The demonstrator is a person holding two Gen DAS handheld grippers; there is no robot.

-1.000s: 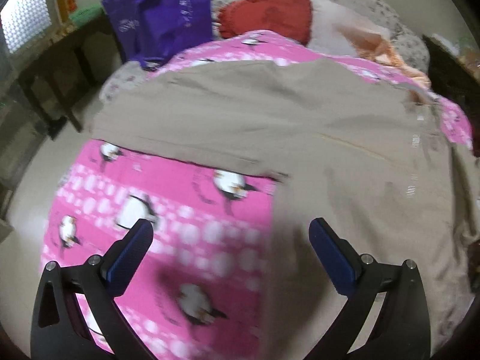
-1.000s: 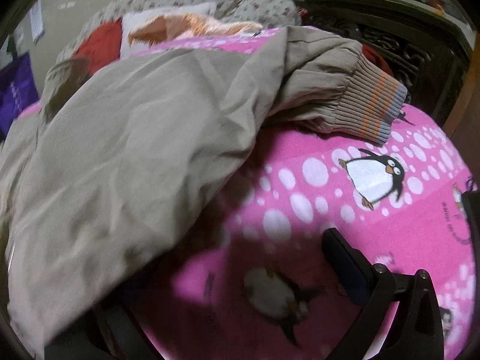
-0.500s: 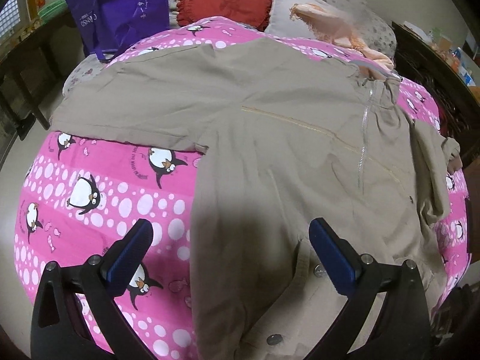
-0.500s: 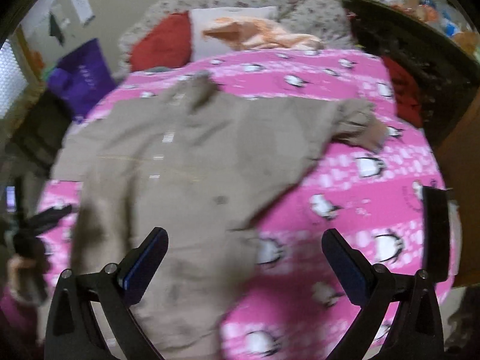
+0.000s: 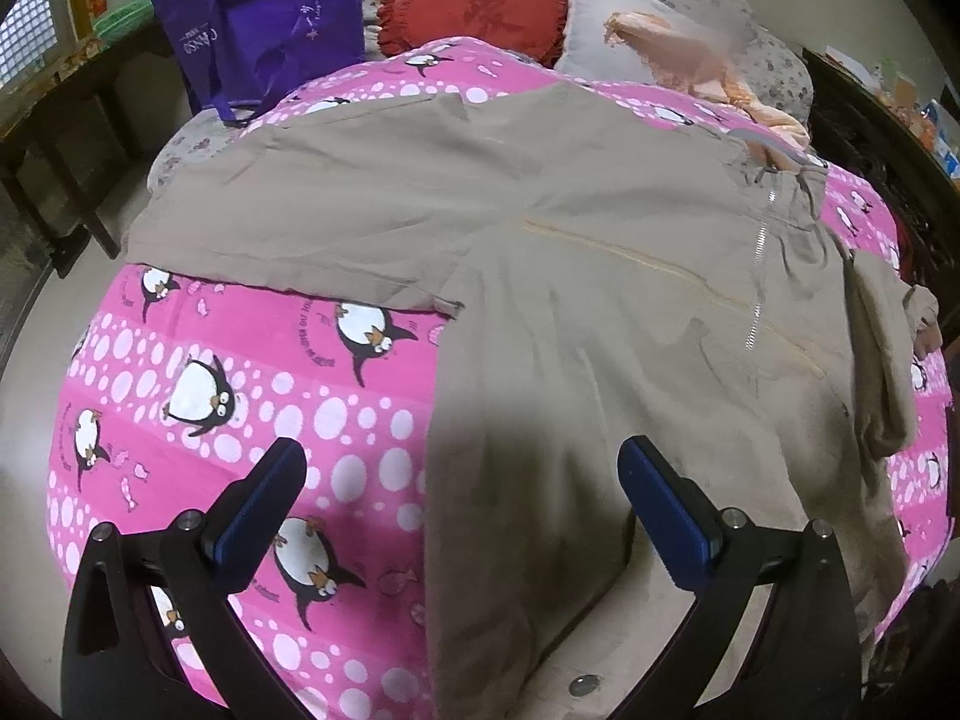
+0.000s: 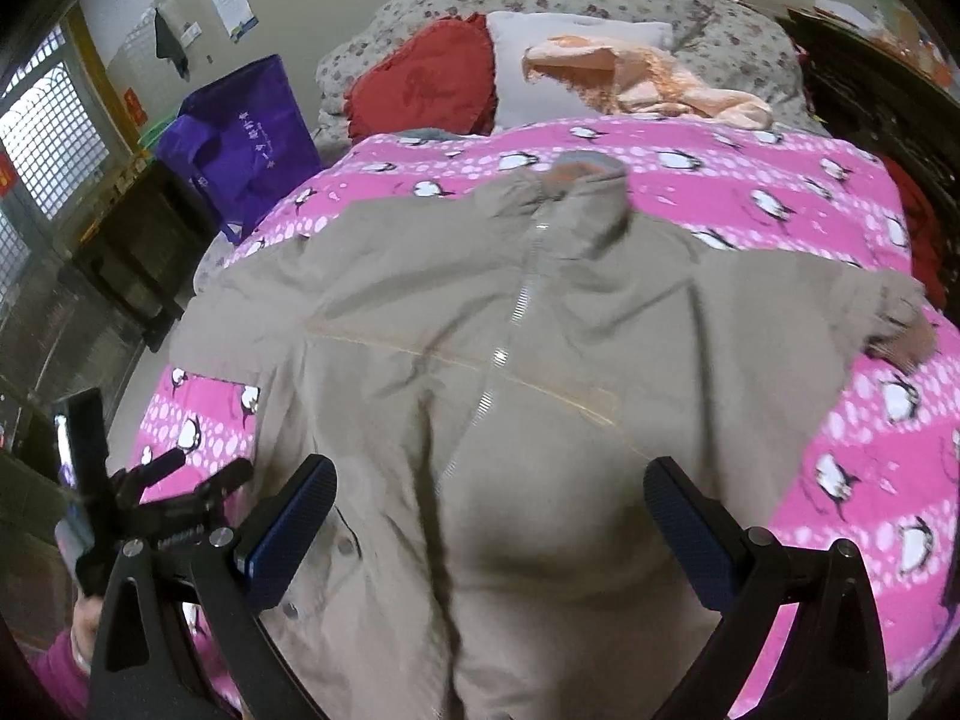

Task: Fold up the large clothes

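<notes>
Khaki jacket (image 6: 510, 372) now lies spread front-up across the pink penguin quilt (image 5: 252, 396) on the bed, zip up the middle, one sleeve reaching to the bed's left edge, the other sleeve's ribbed cuff (image 6: 906, 336) near the right edge. A second ago it was bunched beside our right tongs; we have since let go and drawn back. Left tongs (image 5: 459, 501) hang wide open and empty over the near left hem; right tongs (image 6: 489, 513) gape empty above the lower front. Laying-out looks finished, so folding, we judge, can begin.
</notes>
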